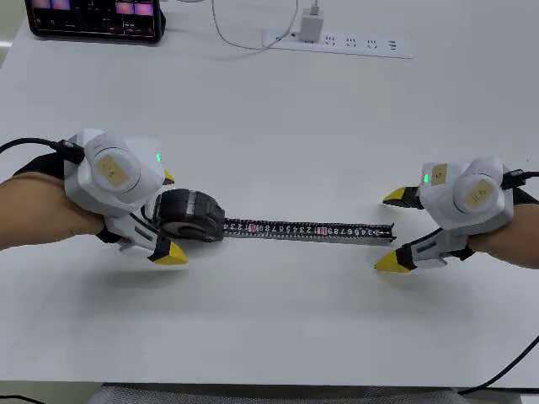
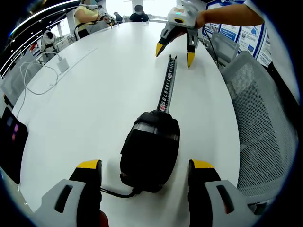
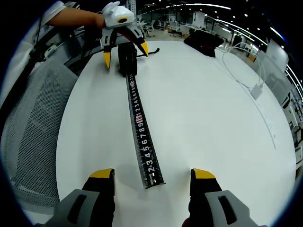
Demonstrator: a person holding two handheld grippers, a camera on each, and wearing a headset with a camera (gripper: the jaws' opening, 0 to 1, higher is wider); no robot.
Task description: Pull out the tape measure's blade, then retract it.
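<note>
A black tape measure case (image 1: 192,215) lies on the white table (image 1: 278,126), with its blade (image 1: 312,230) drawn out to the right and lying flat. My left gripper (image 1: 170,216) is open and straddles the case (image 2: 150,151), its yellow fingertips (image 2: 89,164) standing a little off each side. At the other end, my right gripper (image 1: 388,231) is open around the blade's end hook. In the right gripper view the blade (image 3: 139,123) ends just ahead of the gripper (image 3: 152,174), touching neither finger. The far case (image 3: 127,56) shows there too.
A white power strip (image 1: 345,40) with a plugged charger (image 1: 311,25) and its cable (image 1: 236,34) lies at the table's far edge. A dark screen (image 1: 94,17) stands at the far left. A grey mesh chair (image 2: 260,118) sits by the near edge.
</note>
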